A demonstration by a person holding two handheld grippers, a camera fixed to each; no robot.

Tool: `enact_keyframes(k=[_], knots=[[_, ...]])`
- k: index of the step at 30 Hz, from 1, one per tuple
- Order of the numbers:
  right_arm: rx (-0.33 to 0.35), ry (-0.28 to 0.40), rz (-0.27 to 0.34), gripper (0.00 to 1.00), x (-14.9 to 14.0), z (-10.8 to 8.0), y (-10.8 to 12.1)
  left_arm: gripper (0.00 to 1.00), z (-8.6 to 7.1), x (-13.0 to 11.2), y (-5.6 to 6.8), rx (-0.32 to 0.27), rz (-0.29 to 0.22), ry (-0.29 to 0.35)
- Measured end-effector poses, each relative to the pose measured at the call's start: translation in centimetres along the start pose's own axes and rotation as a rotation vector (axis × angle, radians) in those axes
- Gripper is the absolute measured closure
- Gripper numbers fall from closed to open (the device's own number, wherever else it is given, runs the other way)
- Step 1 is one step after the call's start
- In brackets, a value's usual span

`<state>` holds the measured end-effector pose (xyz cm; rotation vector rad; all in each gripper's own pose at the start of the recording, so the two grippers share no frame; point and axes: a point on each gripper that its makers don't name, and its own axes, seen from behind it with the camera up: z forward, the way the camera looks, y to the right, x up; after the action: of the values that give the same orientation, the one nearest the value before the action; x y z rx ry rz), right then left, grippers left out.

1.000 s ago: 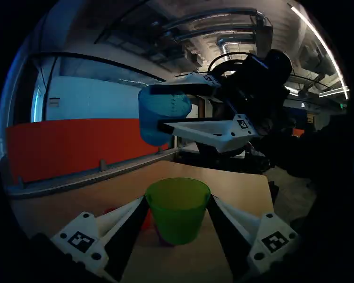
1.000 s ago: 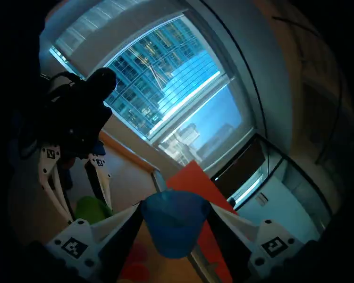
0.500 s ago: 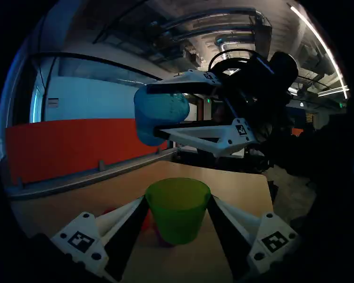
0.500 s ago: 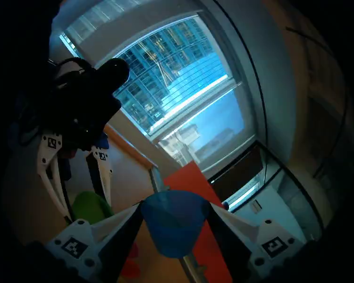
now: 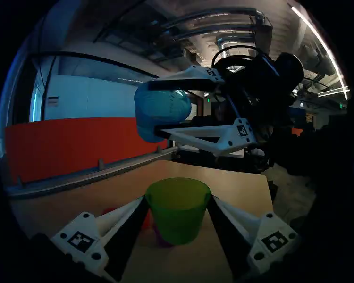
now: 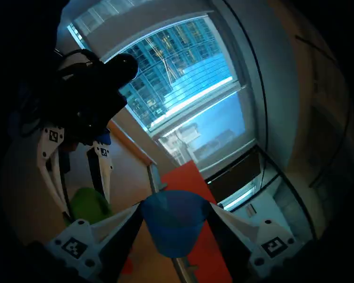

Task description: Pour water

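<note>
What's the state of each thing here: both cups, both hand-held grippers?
green cup: upright, gripped on both sides, contents unclear.
blue cup: tilted, held in the air higher than the green cup, no stream visible.
left hand-held gripper: shut on the green cup.
right hand-held gripper: shut on the blue cup.

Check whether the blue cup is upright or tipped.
Tipped. In the left gripper view the blue cup lies sideways, the right gripper clamping it from above and below.
</note>
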<state>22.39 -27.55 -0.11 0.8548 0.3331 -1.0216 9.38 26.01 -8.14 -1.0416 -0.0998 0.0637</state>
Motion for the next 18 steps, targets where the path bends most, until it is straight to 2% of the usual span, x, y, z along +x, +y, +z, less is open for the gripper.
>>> enact_keyframes(k=[18], knots=[[-0.004,-0.007,-0.071,0.08,-0.03,0.23,0.37,0.13,0.20,0.16,0.06,-0.006,-0.006,0.003]])
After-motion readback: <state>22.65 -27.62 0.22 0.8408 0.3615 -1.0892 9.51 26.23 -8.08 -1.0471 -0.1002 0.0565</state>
